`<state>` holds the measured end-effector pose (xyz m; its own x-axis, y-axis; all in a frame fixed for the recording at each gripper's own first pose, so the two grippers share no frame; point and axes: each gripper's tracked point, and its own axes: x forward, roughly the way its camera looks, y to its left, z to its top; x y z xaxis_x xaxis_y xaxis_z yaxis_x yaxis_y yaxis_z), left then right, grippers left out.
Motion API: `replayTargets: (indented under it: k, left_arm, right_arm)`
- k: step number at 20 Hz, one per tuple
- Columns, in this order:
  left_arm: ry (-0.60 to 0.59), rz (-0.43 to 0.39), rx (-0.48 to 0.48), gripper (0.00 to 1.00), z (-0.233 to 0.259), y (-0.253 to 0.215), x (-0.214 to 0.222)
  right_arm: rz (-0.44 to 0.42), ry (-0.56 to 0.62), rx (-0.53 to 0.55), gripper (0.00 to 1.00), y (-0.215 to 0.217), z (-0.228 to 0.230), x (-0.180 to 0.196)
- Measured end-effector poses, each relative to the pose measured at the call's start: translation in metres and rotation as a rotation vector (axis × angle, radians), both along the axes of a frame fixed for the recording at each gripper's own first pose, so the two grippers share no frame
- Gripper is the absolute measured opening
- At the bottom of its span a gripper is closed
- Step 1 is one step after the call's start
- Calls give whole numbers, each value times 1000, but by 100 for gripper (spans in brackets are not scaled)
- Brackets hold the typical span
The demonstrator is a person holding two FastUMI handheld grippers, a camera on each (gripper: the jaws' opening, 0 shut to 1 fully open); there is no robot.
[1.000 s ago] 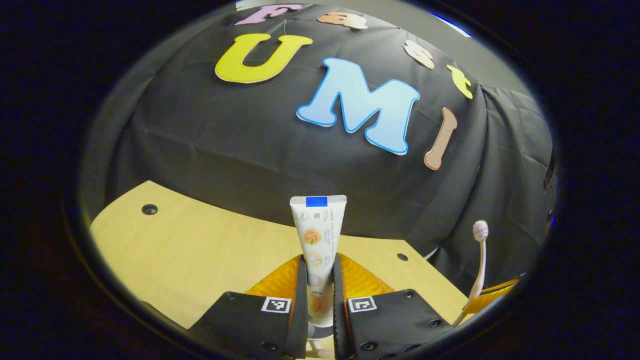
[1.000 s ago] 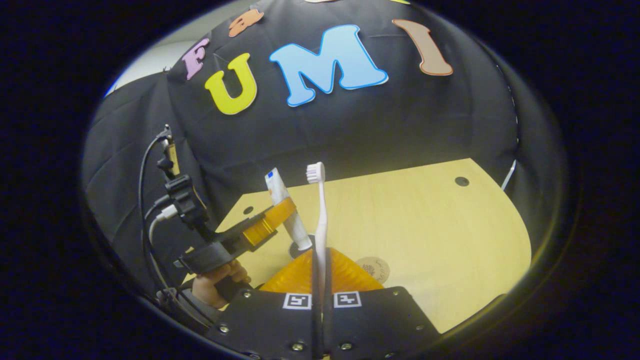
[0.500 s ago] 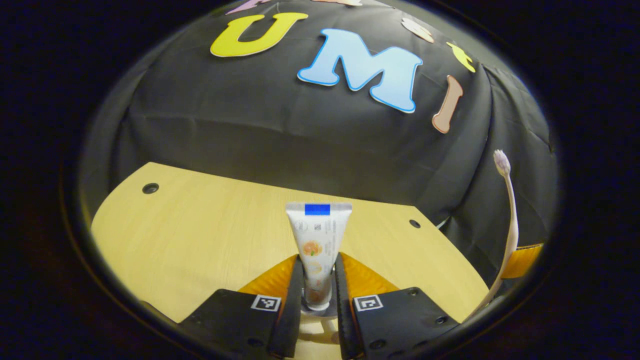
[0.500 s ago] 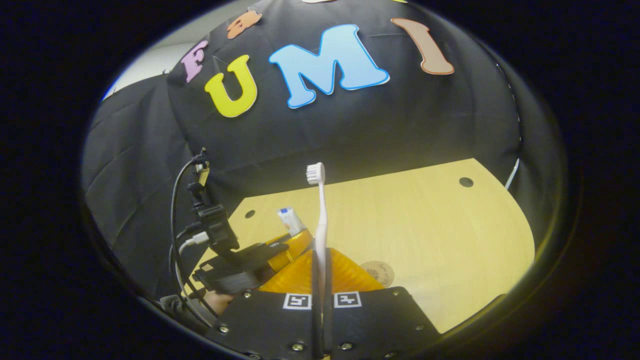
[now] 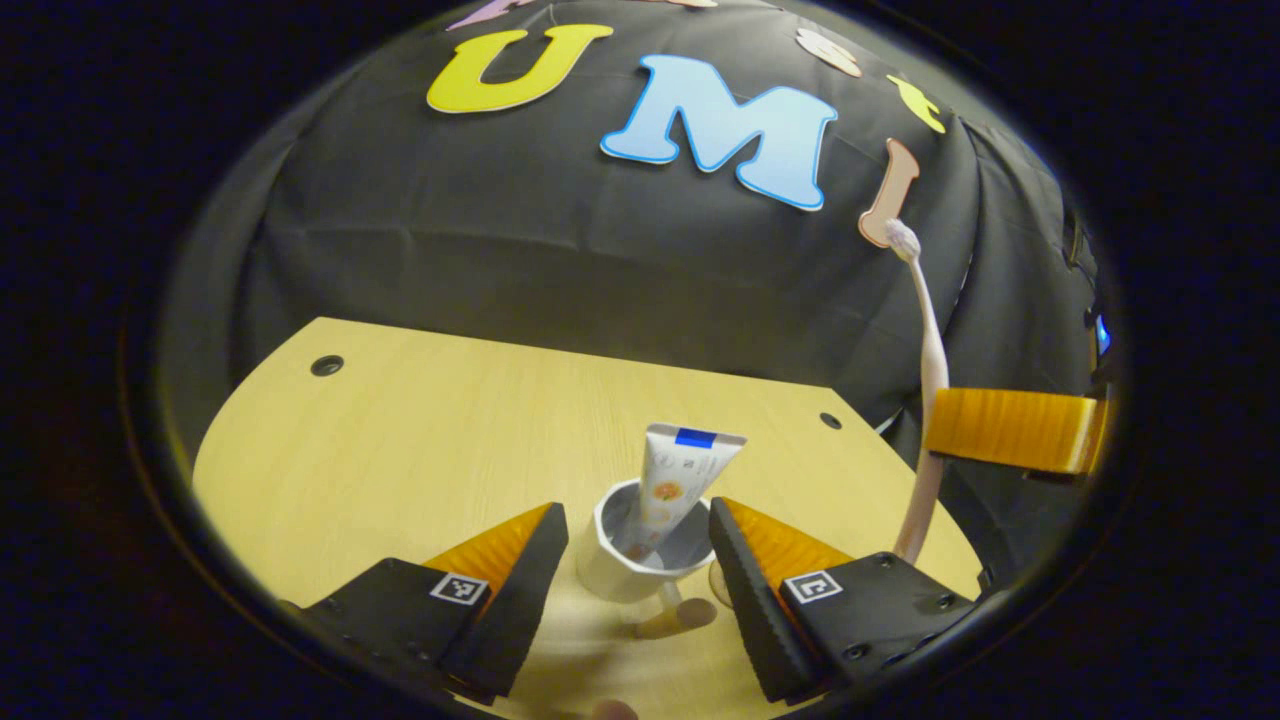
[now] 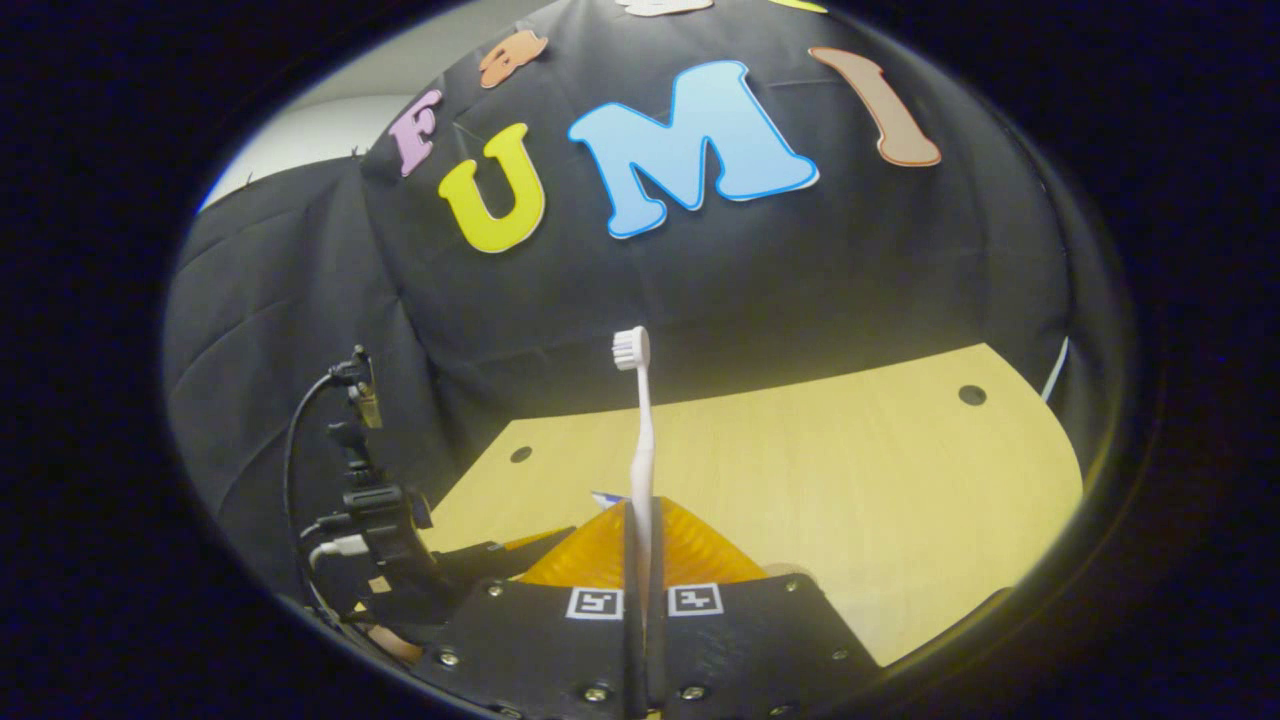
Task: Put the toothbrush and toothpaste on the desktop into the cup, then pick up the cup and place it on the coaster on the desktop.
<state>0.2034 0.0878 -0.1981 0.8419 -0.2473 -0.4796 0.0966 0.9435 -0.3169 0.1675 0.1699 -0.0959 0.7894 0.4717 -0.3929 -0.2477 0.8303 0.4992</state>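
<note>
while the pale wooden desktop carries the whole job, the notes run from it downward.
desktop: light wood grain, curved far edge, small dark holes near the rim.
cup: small white faceted cup standing upright between the left gripper's fingers, touched by neither.
toothpaste: white tube with a blue band at the crimp, cap down inside the cup, leaning to the right against the rim.
toothbrush: slim pale pink plastic toothbrush, bristles up, upright, pinched low on the handle.
left gripper: jaws spread wide, holding nothing.
right gripper: jaws closed tight on the toothbrush handle.
step, as judged: toothpaste done; toothbrush is next.
next move calls for: carrying the brush over the cup mouth, lowering handle first beside the tube, then letting go.
coaster: cannot place it from here.
</note>
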Motion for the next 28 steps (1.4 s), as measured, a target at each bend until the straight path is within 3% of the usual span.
replayTargets:
  k: [9,14,15,16,22,28]
  left_arm:
    - [72,86,-51,92,-7,45,-72]
    - [136,122,-111,89,-35,58,-97]
    - [140,128,-112,95,-39,60,-99]
    - [142,135,-114,89,-38,60,-99]
    - [132,128,-85,95,-35,64,-102]
    - [123,97,-73,92,-28,59,-106]
  right_arm:
    - [75,-248,-25,2,57,-13,40]
    - [55,-336,-65,2,75,-42,52]
    - [44,-340,-72,3,75,-47,52]
    - [35,-340,-77,3,75,-51,52]
    - [-12,-314,-86,6,65,-53,50]
    - [1,-273,-56,19,68,-52,39]
